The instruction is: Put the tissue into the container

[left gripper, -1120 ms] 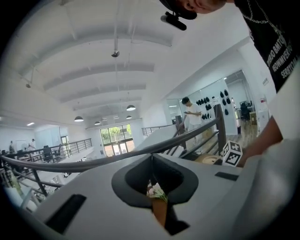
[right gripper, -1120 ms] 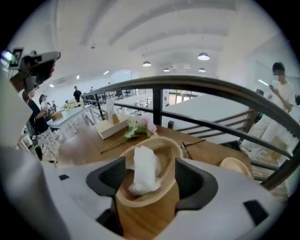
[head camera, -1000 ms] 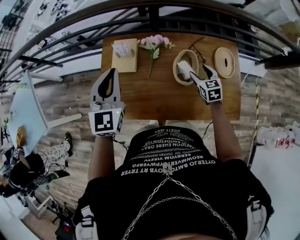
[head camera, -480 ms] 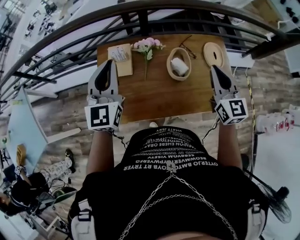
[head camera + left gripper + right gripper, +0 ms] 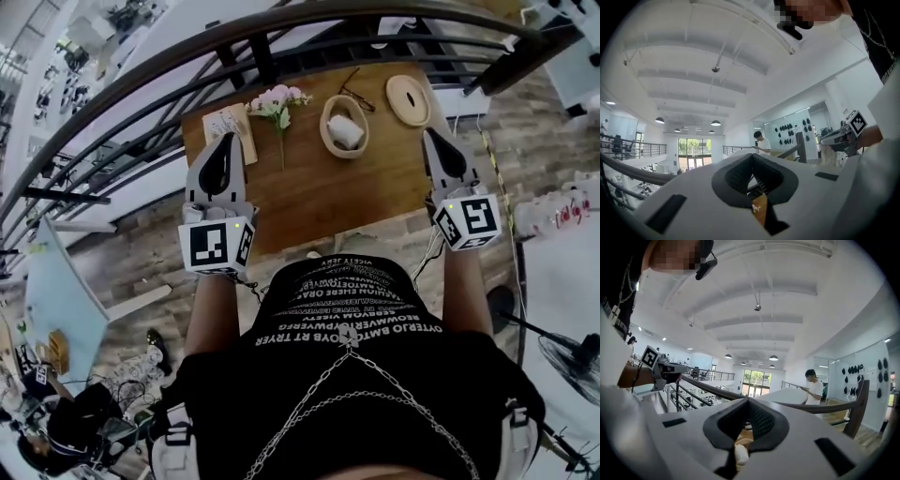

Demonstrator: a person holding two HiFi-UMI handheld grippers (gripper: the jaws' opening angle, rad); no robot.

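**Tissue in the container; both hand-held grippers closed and empty**

Nearest, the left hand-held gripper [image 5: 223, 141] and the right hand-held gripper [image 5: 434, 134] hang at the near corners of the worktop [image 5: 319, 202]. Each has its jaws together with nothing between them, and both are well apart from the task's things.

Further out, the tissue [image 5: 345, 129], a white wad, lies inside the oval wooden container [image 5: 349, 154]. Nothing else is visible in it.

Judged light, soft and easily crushed or torn, unlikely to slip. Any hold is best taken across the middle of its bulk with a gentle pinch.

Farthest, a round slotted wooden lid [image 5: 410, 100] lies off the container to its right. Pink flowers [image 5: 275, 98] lie to the container's left and spectacles [image 5: 354, 86] just behind it
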